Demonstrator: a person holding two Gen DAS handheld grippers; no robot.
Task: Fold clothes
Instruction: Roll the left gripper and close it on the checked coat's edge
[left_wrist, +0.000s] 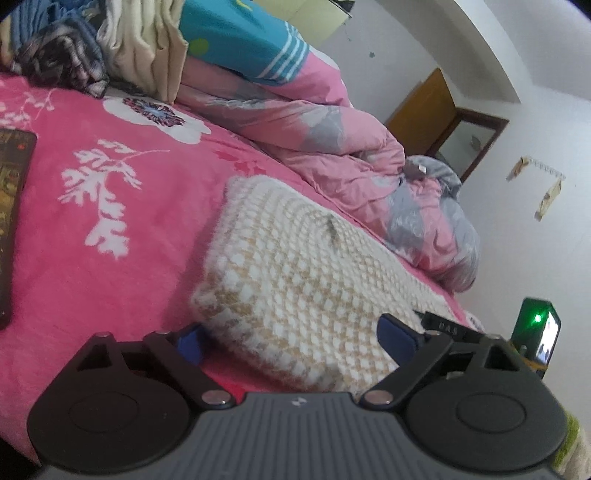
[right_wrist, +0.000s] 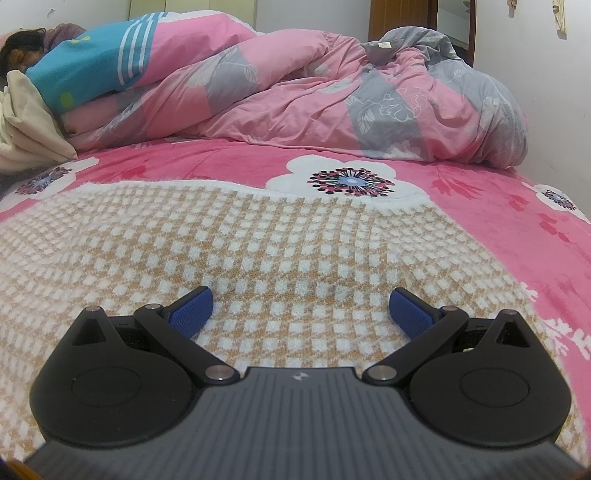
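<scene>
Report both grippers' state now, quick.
Left gripper: open, straddling the checked knit garment, not gripping it.
Right gripper: open, empty, over the garment.

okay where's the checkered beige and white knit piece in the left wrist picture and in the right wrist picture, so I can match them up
Left wrist: the checkered knit fills the centre and lower right, lying folded on the pink bedspread, running between the open left gripper fingers.
Right wrist: the checkered knit spans the lower half, left to centre, under the open right gripper.
Shared landmark: the crumpled pink and grey duvet behind it.
</scene>
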